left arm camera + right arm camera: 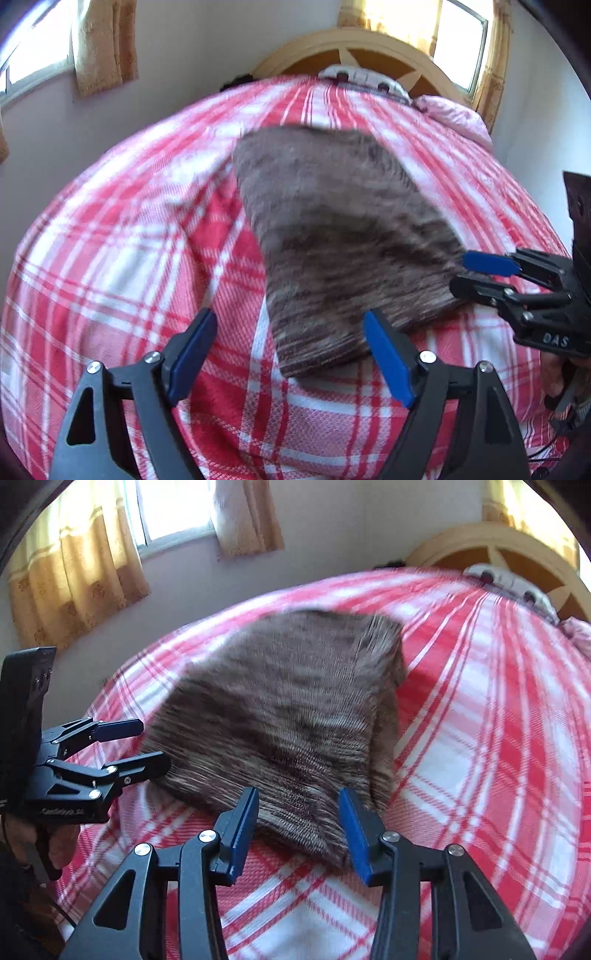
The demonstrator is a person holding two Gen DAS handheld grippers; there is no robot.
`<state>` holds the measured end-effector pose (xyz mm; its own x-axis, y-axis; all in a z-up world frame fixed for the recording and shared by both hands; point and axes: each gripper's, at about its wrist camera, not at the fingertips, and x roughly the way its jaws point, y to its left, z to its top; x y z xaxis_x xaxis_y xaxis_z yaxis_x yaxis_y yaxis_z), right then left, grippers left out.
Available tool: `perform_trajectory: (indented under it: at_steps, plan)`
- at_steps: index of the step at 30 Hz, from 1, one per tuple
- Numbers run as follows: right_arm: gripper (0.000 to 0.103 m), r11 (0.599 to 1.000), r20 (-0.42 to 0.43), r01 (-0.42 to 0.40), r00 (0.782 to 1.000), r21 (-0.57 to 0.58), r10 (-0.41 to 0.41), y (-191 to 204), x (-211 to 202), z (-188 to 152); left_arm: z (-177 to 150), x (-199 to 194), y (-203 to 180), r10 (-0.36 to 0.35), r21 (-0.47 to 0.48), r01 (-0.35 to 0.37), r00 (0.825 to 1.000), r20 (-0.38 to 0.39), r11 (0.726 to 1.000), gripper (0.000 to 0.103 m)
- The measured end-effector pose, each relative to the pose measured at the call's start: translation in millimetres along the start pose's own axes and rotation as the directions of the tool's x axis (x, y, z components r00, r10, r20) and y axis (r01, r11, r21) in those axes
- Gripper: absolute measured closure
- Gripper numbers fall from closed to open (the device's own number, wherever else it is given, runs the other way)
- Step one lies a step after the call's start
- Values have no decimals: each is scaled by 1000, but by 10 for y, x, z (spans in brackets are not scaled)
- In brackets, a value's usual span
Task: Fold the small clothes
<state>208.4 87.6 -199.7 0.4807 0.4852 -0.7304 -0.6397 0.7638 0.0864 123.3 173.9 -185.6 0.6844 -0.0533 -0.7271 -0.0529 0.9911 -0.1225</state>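
Note:
A brown mottled knit garment (340, 236) lies folded on the red and white plaid bedspread (129, 258); it also shows in the right wrist view (280, 716). My left gripper (291, 325) is open, its blue pads apart over the garment's near left corner; it also shows in the right wrist view (147, 742), open at the garment's left edge. My right gripper (299, 805) is open, its pads either side of the garment's near corner. It also shows in the left wrist view (461, 273), open at the garment's right edge. Neither grips cloth.
The plaid bedspread (480, 738) covers the whole bed. A wooden headboard (369, 48) stands at the far end with a pink pillow (458, 114) and a white patterned item (362, 79). Curtained windows (74, 565) line the walls.

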Motion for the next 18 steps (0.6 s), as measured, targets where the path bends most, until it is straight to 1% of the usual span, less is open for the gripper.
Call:
perform_trajectory:
  at_steps: [1,4,5,7,8,10,11,12,13,14,15,16,18]
  plan:
    - [56,1000,30,16,999,-5,-16,26,-127,-4,39,-98,-29,0,4,0,1000,28,1000,19]
    - [56,997,77,72,994,-5,-72,85,-376,-12,122,-325,-109,3,13,-4,996,89,1000,18]
    - [56,996,93,91,991,-1,-91,100,-469,-14,154,-426,-144,4,18,-6,993,115,1000,16]
    - [56,994,126,109,986,8,-109,138,-675,-36,204,-626,-227,6,34,-11,986,164,999,10]
    - [56,993,143,116,983,11,-116,164,-785,-43,225,-702,-252,7,38,-15,983,183,999,9]
    - [55,989,169,144,975,16,-145,216,-948,-39,259,-882,-318,10,54,-23,974,226,998,9]
    - [55,987,189,160,969,18,-160,235,-1058,-50,276,-1008,-369,10,71,-29,967,255,997,8]
    - [54,985,206,170,964,21,-170,256,-1141,-46,294,-1073,-385,11,79,-34,962,271,996,6]
    - [51,983,228,181,956,29,-183,276,-1244,-35,302,-1162,-417,13,90,-41,956,293,995,3]
    - [47,982,243,184,952,36,-187,284,-1324,-34,312,-1257,-443,13,99,-47,948,319,994,2]
    - [45,982,260,185,947,43,-190,294,-1401,-36,328,-1324,-449,13,105,-51,942,337,993,1]
    - [43,981,285,187,939,52,-194,308,-1513,-38,338,-1391,-469,14,109,-56,935,354,993,1]
    - [42,980,314,189,929,54,-196,341,-1660,-39,352,-1497,-485,7,115,-55,924,381,992,0]
